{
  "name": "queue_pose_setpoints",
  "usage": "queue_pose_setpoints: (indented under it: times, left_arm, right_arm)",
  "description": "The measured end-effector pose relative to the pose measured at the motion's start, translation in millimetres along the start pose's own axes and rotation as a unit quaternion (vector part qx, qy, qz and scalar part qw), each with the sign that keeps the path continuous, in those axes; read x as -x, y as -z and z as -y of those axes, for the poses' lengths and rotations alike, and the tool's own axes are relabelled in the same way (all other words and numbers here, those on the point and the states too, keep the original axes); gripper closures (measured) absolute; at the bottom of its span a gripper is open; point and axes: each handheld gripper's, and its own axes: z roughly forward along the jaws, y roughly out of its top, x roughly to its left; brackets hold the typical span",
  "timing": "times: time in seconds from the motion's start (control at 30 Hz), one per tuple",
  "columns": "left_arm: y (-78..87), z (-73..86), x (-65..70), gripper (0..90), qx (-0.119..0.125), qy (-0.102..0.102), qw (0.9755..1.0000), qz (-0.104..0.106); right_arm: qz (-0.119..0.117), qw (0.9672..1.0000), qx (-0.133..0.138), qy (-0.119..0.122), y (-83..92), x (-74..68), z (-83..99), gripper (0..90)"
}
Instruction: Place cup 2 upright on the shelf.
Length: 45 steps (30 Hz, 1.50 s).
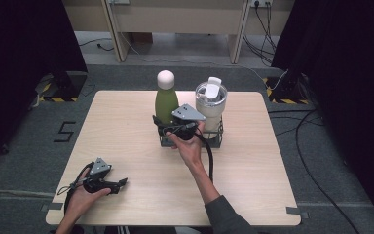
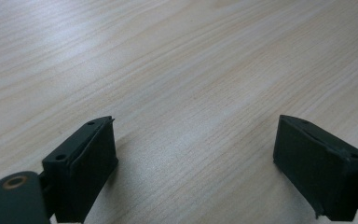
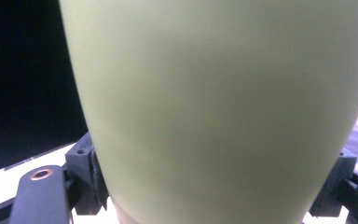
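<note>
A green bottle point(image 1: 166, 103) with a white cap stands in a black wire rack point(image 1: 216, 142) at the middle of the wooden table point(image 1: 121, 126), beside a clear-lidded tumbler point(image 1: 210, 105). My right gripper point(image 1: 167, 126) is low against the bottle from the near side. In the right gripper view the green bottle point(image 3: 223, 93) sits between the jaws, which press on both of its sides, so my right gripper point(image 3: 214, 179) is shut on it. My left gripper point(image 1: 121, 184) rests near the front left corner, open, with only bare wood between its fingers in the left gripper view point(image 2: 196, 158).
The rack holds the bottle at its left and the tumbler at its right. Black cables trail from both grippers across the table. Dark curtains stand at both sides, and cables lie on the floor at the right point(image 1: 316, 146).
</note>
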Motion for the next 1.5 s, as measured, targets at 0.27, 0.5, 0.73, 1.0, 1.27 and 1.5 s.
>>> queue_pose_setpoints:
  times: [0.27, 0.5, 0.73, 1.0, 1.27, 1.5]
  left_arm:
    - [0.0, 0.0, 0.0, 12.3, 0.0, 0.0, 1.0, 0.0]
    - [0.0, 0.0, 0.0, 12.3, 0.0, 0.0, 1.0, 0.0]
    - [0.0, 0.0, -0.1, 12.3, 0.0, -0.001, 1.0, 0.0]
    - [-0.1, 0.0, 0.1, 12.3, 0.001, 0.001, 1.0, 0.0]
    - [0.0, 0.0, 0.1, 12.3, 0.001, 0.0, 1.0, 0.0]
    - [0.0, 0.0, 0.0, 12.2, 0.0, -0.001, 1.0, 0.0]
  right_arm:
    - [0.028, 0.9996, -0.002, -0.009, -6.2, 7.2, -1.8, 20.7]
    - [0.05, 0.9987, -0.003, -0.007, -13.7, 12.1, -4.8, 20.6]
    - [0.065, 0.9979, -0.005, -0.005, -20.9, 16.6, -0.9, 20.6]
    - [0.081, 0.9966, -0.011, 0.0, -30.5, 18.5, 4.8, 20.6]
    - [0.087, 0.9961, -0.017, -0.006, -36.3, 21.8, 11.2, 20.6]
    - [0.094, 0.9952, -0.024, -0.008, -39.9, 25.0, 20.9, 20.6]
